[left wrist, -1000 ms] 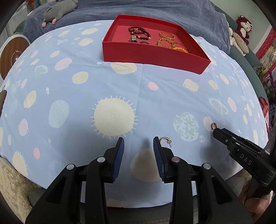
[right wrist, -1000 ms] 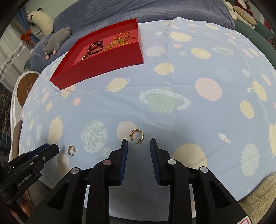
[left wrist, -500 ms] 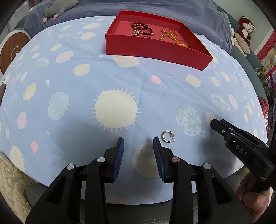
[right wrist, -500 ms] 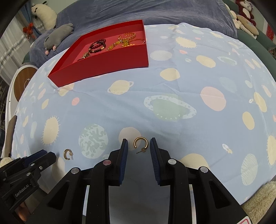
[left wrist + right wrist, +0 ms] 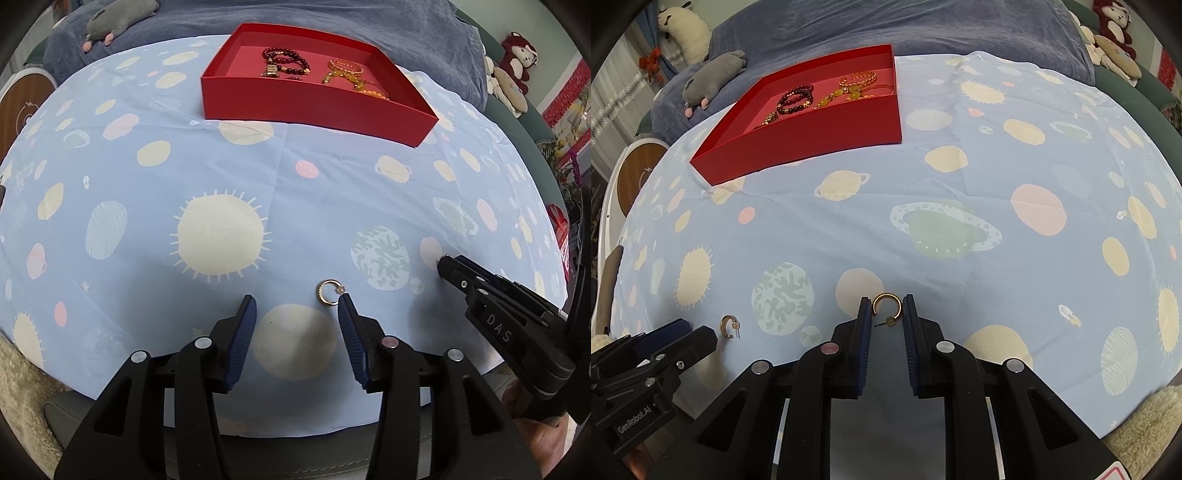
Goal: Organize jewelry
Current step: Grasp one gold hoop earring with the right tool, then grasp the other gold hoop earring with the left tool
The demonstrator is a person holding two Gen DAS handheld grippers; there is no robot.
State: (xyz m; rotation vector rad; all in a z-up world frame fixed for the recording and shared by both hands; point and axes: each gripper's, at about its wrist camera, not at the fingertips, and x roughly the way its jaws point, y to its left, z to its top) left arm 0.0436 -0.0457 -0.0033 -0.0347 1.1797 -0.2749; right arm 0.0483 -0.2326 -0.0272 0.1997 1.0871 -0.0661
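— Blue cloth [image 5: 280, 177] printed with suns and planets covers the bed, and a red tray [image 5: 317, 107] sits toward its far side. What lies inside the tray?

— A dark red bead bracelet [image 5: 284, 61] rests in the tray's left part, with gold and amber pieces [image 5: 347, 74] to its right. From the right wrist camera the same tray [image 5: 812, 125] shows the bracelet [image 5: 796, 98] and the gold pieces [image 5: 857, 86] against its pink floor.

— Where are the loose earrings relative to the tray?

— Both lie on the cloth well on the near side of the tray, by the grippers. A small pale hoop earring [image 5: 328, 292] sits just off the tip of the left gripper's [image 5: 297, 314] right-hand finger, at the mouth of the gap between the fingers. A gold hoop earring [image 5: 886, 308] sits between the tips of the right gripper [image 5: 885, 314], its post pointing back into the gap.

— How do the jaws stand?

— The left gripper is spread wide, holding nothing. The right gripper's blue pads [image 5: 864, 332] stand close on either side of the gold hoop, narrowly parted; whether they touch it cannot be told.

— Anything else around the tray?

— A grey plush toy [image 5: 118, 18] lies on the dark blanket [image 5: 332, 18] beyond the tray to its left, and a red plush monkey [image 5: 519, 51] sits off to its right. The pale hoop [image 5: 729, 326] also appears beside the left gripper [image 5: 683, 336] in the right wrist view.
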